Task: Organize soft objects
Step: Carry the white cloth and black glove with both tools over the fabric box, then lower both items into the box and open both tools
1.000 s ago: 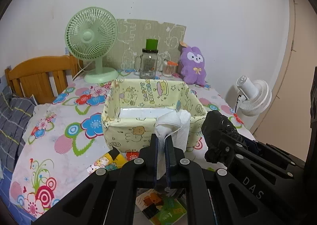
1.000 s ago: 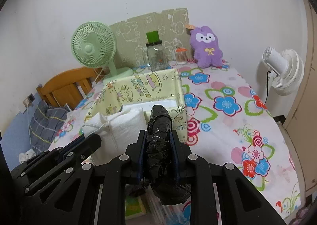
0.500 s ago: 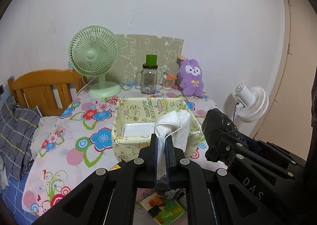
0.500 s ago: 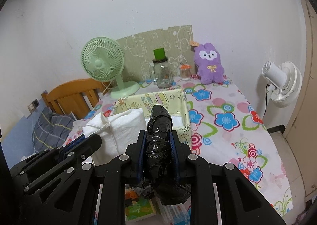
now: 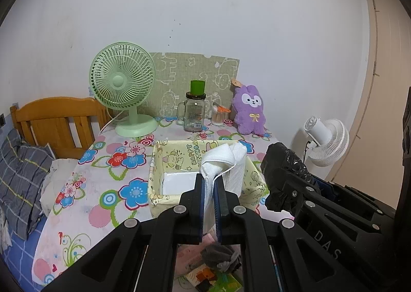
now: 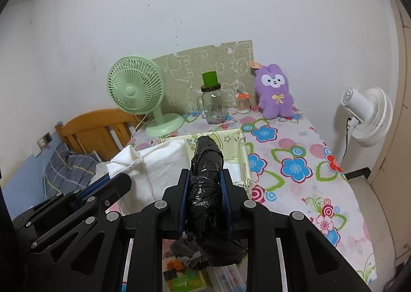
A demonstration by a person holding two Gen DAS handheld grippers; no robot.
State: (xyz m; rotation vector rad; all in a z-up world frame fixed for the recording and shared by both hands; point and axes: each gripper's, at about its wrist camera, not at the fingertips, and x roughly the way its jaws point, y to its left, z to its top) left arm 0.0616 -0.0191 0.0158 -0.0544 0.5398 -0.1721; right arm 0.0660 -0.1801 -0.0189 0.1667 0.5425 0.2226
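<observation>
My left gripper (image 5: 210, 180) is shut on a folded white cloth (image 5: 226, 163), held up in the air in front of a yellow cartoon-print fabric box (image 5: 164, 161). The box lies open on the flowered tabletop with a white item on its floor. My right gripper (image 6: 205, 176) is shut on a crumpled black plastic bundle (image 6: 206, 163), which sticks out past its fingers. In the right wrist view the white cloth (image 6: 159, 168) and the left gripper (image 6: 102, 184) hang at the lower left. The black bundle (image 5: 282, 163) shows at the right of the left wrist view.
At the back of the table stand a green fan (image 5: 123, 86), a glass jar with a green lid (image 5: 195, 112), a small container (image 5: 218, 116) and a purple plush rabbit (image 5: 250, 109). A wooden headboard (image 5: 56, 122) is left, a white fan (image 5: 326, 140) right. Grey cloth (image 5: 221, 256) and books lie below.
Both grippers rose with their loads, so the table and box sit lower and smaller in both views. The grips are unchanged.
</observation>
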